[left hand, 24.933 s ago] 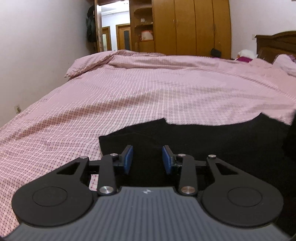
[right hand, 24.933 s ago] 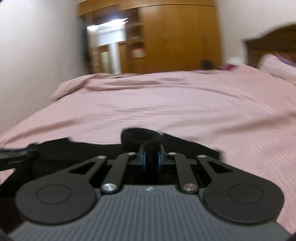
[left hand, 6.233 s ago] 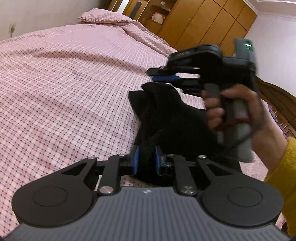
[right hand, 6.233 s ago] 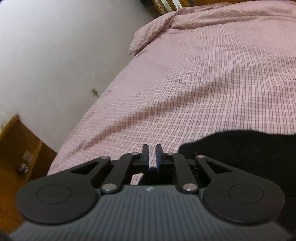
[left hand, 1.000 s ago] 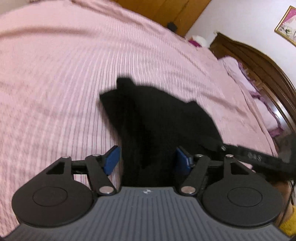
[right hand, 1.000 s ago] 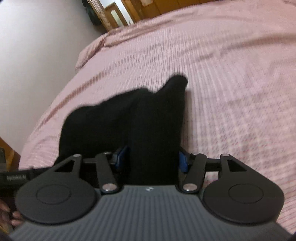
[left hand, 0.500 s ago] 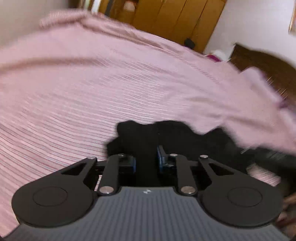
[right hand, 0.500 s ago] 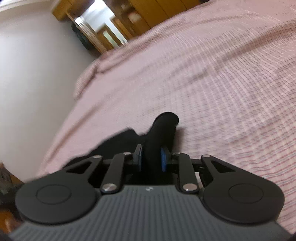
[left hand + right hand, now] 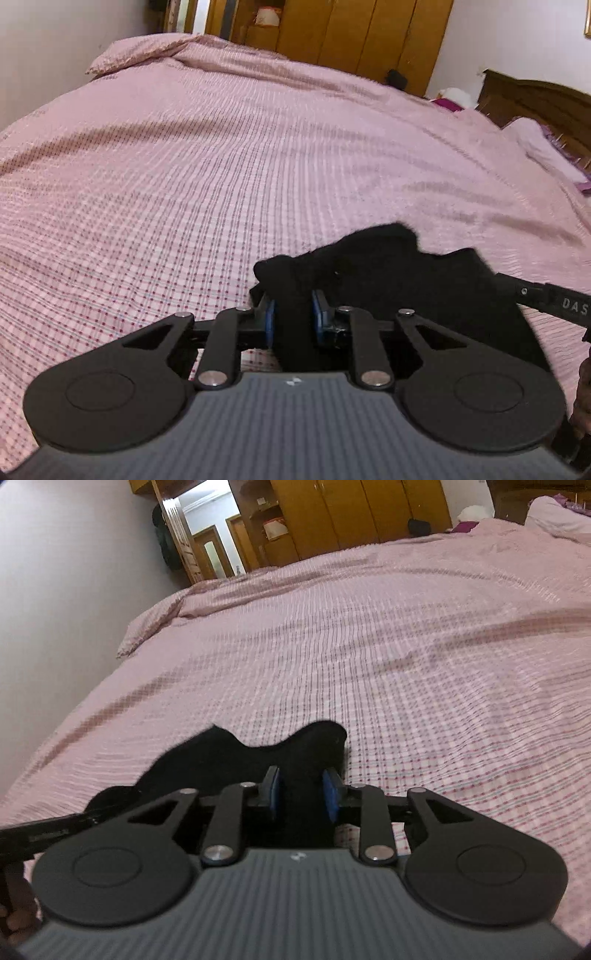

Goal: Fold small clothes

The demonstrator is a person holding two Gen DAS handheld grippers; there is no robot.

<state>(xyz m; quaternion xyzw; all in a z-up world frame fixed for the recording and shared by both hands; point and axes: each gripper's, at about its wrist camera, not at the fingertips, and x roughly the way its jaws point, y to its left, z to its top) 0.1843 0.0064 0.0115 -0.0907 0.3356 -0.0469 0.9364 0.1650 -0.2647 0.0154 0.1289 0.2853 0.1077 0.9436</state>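
Note:
A small black garment [image 9: 399,273] lies bunched on the pink checked bedspread [image 9: 221,155]. My left gripper [image 9: 292,314] is shut on a thick fold at the garment's left end, its blue pads [image 9: 269,317] pressed against the cloth. In the right wrist view my right gripper [image 9: 302,794] is shut on the garment's right end [image 9: 314,749], with the rest of the black cloth [image 9: 207,760] spreading to the left. Each gripper's edge shows in the other's view: the right one [image 9: 554,301] and the left one [image 9: 44,830].
The bed stretches far ahead to a wooden wardrobe [image 9: 351,33] and an open doorway [image 9: 210,554]. A white wall [image 9: 55,590] runs along the bed's left side. A dark wooden headboard [image 9: 543,99] and a pillow [image 9: 543,147] stand at the right.
A second ago both grippers were open around the garment. They have since closed on its two ends, and both views have tilted up to look level across the bed.

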